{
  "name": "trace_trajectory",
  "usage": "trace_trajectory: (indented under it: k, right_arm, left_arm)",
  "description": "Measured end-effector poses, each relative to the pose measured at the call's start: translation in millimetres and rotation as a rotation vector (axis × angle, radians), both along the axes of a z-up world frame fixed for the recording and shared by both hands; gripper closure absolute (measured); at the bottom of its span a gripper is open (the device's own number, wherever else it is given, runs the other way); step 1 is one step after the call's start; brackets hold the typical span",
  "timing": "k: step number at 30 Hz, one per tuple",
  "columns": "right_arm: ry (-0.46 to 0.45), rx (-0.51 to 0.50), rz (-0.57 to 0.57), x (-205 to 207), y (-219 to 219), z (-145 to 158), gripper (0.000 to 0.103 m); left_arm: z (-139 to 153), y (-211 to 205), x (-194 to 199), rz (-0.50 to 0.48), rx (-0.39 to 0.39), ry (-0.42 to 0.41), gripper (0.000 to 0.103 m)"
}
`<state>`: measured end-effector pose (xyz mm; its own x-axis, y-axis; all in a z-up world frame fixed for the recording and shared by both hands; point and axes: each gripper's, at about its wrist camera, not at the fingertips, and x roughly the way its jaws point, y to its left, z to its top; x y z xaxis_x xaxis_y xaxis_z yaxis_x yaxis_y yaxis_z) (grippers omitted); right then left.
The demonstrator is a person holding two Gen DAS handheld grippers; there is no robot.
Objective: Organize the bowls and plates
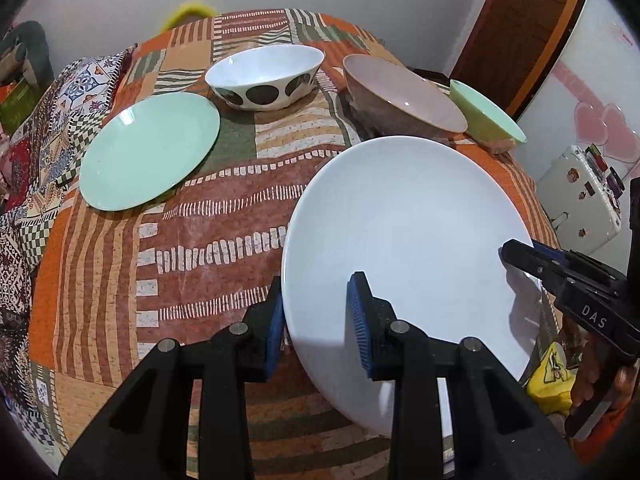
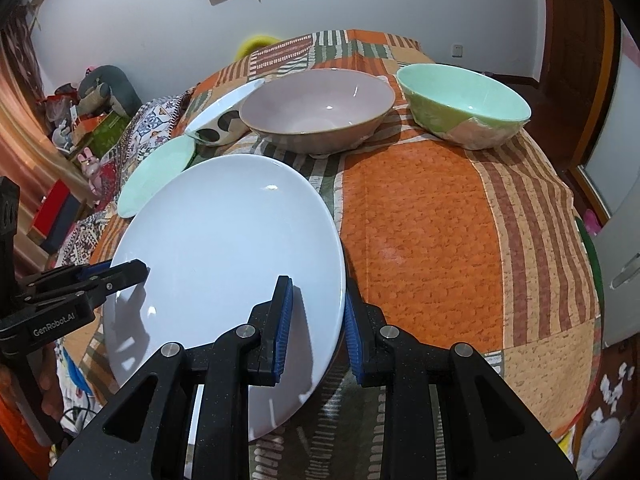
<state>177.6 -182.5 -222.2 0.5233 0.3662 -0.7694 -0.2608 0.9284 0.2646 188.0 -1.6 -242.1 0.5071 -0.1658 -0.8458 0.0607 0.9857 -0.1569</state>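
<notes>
A patchwork bedspread [image 2: 432, 216] in orange, brown and green carries the whole set of crockery, and by the look of it the sorting has barely begun: no plate sits on another plate and no bowl is nested in another bowl. The large white plate [image 1: 408, 232] is the only piece in hand, gripped at opposite edges. The left gripper [image 1: 318, 320] straddles its rim, one blue pad under the edge and one on the upper face, jaws drawn narrow and pressing on the plate; the right gripper [image 2: 318, 320] does the same on the far edge, its jaws likewise closed to a narrow gap on the rim. The plate is tilted between them, low over the cover; whether its near edge touches the cloth cannot be told. Beyond the left jaws and off to their left lies the smaller mint-green plate [image 1: 150, 150], flat and alone, the likely partner for the white one. Straight ahead of the right jaws stands the wide pinkish-grey bowl [image 2: 318, 114]; to its left the white bowl with black dots [image 1: 264, 76], and to its right the mint-green bowl [image 2: 464, 102], each apart from the others. Stacking the plates and nesting the three bowls all appears to remain.
</notes>
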Motion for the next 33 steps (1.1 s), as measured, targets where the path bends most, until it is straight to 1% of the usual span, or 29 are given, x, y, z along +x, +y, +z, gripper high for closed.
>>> trace_trajectory:
  k: [3, 5, 7, 8, 11, 12, 13, 14, 17, 20, 23, 24, 25, 26, 28, 33]
  right_arm:
    - [-0.003, -0.006, 0.004, 1, 4, 0, 0.078]
    - [-0.012, -0.017, 0.009, 0, 8, 0, 0.078]
    - [-0.017, -0.029, 0.014, 1, 10, 0, 0.078]
    - [-0.022, -0.024, 0.013, 1, 10, 0, 0.078]
    - [-0.019, -0.011, 0.013, 1, 8, 0, 0.078]
    - [-0.018, -0.006, 0.012, 1, 7, 0, 0.078]
    - [-0.019, -0.004, 0.014, 1, 8, 0, 0.078]
    - [-0.018, -0.007, 0.016, 0, 9, 0, 0.078]
    - [-0.018, -0.013, 0.018, -1, 10, 1, 0.078]
    - [-0.008, -0.001, 0.018, -3, 7, 1, 0.078]
    - [-0.006, -0.01, 0.018, -4, 7, 2, 0.078]
    - [-0.012, -0.033, 0.005, -4, 7, 3, 0.075]
    - [-0.026, -0.056, -0.007, -5, 8, 4, 0.071]
    - [-0.039, -0.064, -0.01, -7, 7, 6, 0.069]
    - [-0.049, -0.042, -0.008, -8, 4, 11, 0.064]
    - [-0.092, -0.047, 0.008, -11, 9, 26, 0.064]
  left_arm:
    - [-1, -2, 1, 0.009, 0.028, 0.001, 0.071]
    - [-5, -7, 2, 0.009, 0.091, 0.006, 0.071]
    - [-8, -11, 1, 0.007, 0.132, 0.0, 0.071]
    - [-7, -11, 0, 0.006, 0.138, -0.011, 0.071]
    - [-1, -8, -2, 0.007, 0.122, -0.042, 0.071]
    - [1, -8, -2, -0.004, 0.098, -0.045, 0.071]
    - [2, -8, -2, -0.027, 0.049, -0.039, 0.071]
    - [3, -10, -2, -0.033, 0.043, -0.039, 0.071]
    - [4, -22, -5, -0.045, 0.105, -0.063, 0.071]
    - [7, -24, -7, -0.051, 0.083, -0.07, 0.071]
    - [14, -22, -11, -0.046, 0.092, -0.089, 0.071]
    - [16, -22, -12, -0.044, 0.091, -0.093, 0.071]
    - [19, -21, -13, -0.041, 0.086, -0.098, 0.071]
    - [21, -19, -13, -0.038, 0.08, -0.102, 0.071]
    - [26, -16, -15, -0.03, 0.075, -0.115, 0.071]
    - [43, -8, -21, -0.015, 0.074, -0.159, 0.071]
